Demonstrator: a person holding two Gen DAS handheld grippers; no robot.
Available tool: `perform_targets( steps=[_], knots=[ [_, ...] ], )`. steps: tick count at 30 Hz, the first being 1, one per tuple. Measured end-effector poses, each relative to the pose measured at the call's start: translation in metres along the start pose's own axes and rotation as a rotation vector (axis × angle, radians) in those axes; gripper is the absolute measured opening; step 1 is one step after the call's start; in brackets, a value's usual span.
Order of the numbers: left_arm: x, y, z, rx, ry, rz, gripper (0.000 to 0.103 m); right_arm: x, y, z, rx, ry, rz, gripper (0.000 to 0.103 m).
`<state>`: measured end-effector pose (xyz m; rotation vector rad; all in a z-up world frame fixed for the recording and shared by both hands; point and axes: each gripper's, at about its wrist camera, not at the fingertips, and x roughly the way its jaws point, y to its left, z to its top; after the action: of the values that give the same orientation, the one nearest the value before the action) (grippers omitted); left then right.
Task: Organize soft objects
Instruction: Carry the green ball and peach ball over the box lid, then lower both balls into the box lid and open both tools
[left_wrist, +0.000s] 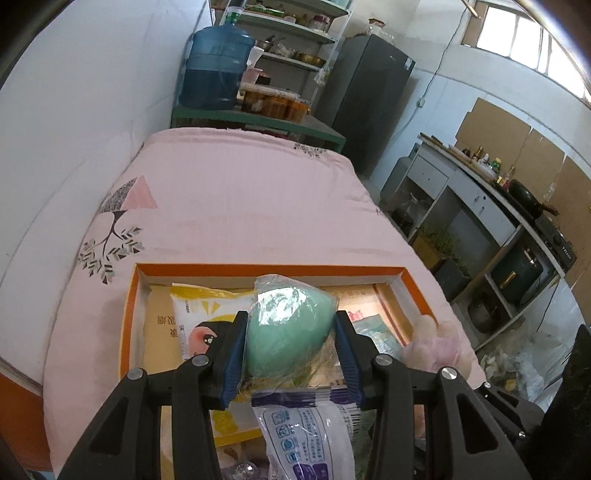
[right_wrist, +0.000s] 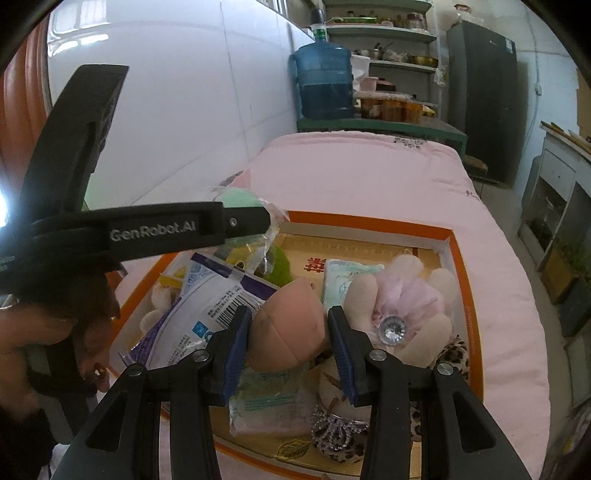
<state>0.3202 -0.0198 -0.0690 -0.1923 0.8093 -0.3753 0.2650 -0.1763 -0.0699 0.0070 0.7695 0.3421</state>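
- One orange-rimmed box (left_wrist: 129, 306) is lying on the pink bed (left_wrist: 240, 206).
- Left tongs (left_wrist: 291, 332), half open, are gripping one wrapped green sponge (left_wrist: 284, 336) above the box.
- Right tongs (right_wrist: 288, 332), half open, are clamping one peach cushion (right_wrist: 291, 325) over the box's contents.

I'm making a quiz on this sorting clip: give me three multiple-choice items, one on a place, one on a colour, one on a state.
1. Where do most of the soft things lie?
A. in the orange-rimmed box
B. on the shelf
C. on the fridge

2. What colour is the sponge in the left gripper?
A. red
B. green
C. black

3. What is the right gripper doing?
A. hanging empty
B. gripping the water jug
C. gripping a pink ball

Key: 1 A, packets and plush sit inside the box. 2 B, the wrapped sponge in the left gripper is mint green. 3 C, the right gripper pads press the ball.
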Motion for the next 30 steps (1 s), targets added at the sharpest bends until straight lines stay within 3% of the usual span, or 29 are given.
perform_targets(
  steps=[13,20,30],
  knots=[
    [0.016,-0.003,-0.007,0.022,0.048,-0.005,0.046,0.008,-0.002,-0.001,0.006,0.015,0.014,0.045],
    [0.016,-0.007,-0.009,0.046,0.046,0.001,0.055,0.008,-0.006,0.001,0.022,0.009,0.016,0.047],
    [0.008,-0.009,-0.009,0.040,0.024,-0.009,0.056,0.003,-0.003,0.000,0.015,-0.010,-0.003,0.054]
  ],
)
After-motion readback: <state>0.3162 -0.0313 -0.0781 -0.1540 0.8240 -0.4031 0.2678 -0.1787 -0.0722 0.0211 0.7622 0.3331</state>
